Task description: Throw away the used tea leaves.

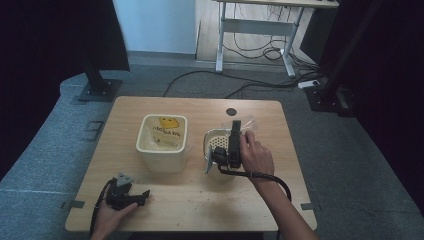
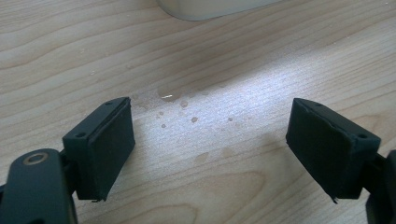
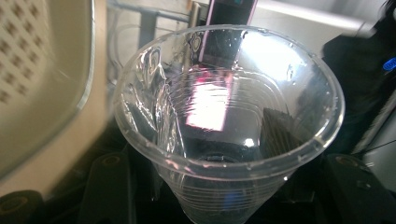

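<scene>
Two grippers worked beside the white bin (image 1: 162, 143): the right gripper (image 1: 235, 131) clamped a clear plastic cup (image 3: 224, 126) over the perforated basket (image 1: 216, 140), apparently mid-pour; the left gripper (image 2: 210, 149) rested spread and empty.

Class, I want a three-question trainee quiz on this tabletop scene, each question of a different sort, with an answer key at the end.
1. True or false: the left gripper is clamped on the cream bin.
2. Multiple choice: what does the right gripper hold? A) a spoon B) a clear plastic cup C) a sponge
3. Fill in: in the left gripper view, small ______ lie on the wooden table between the jaws.

Key
1. False: its jaws stand wide apart over bare wood, and the gripper rests near the table's front edge, apart from the bin.
2. B: the cup sits between the jaws, beside the perforated basket.
3. Droplets.
</scene>
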The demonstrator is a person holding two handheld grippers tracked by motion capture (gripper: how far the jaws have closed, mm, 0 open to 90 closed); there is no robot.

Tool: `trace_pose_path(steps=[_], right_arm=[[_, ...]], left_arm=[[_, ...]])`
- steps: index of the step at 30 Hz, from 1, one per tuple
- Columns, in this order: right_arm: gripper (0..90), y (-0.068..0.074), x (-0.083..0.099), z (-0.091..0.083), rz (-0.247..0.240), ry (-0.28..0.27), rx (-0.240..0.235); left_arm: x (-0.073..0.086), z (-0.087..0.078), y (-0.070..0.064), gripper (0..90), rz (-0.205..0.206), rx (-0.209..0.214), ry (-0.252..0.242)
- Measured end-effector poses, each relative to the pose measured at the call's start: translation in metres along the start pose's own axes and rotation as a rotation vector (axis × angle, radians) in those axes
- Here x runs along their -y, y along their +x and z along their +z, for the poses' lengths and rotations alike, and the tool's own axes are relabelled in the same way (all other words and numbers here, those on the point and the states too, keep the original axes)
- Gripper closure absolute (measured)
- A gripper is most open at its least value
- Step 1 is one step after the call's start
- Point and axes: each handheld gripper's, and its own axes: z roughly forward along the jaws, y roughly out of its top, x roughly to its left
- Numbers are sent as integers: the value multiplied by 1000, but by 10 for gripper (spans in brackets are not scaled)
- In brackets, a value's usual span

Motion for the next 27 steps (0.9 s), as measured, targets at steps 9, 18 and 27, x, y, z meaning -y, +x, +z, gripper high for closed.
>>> trace_pose_path(steps=[9,18,27], right_arm=[[434,-8,17,1,414,-64,-203],[433,-21,36,3,957,-172,-426],[432,-28,55,9,1286,-281,-591]], left_arm=[[0,0,0,153,2,-1,2],[0,0,0,154,3,0,6],[0,0,0,154,0,1,5]])
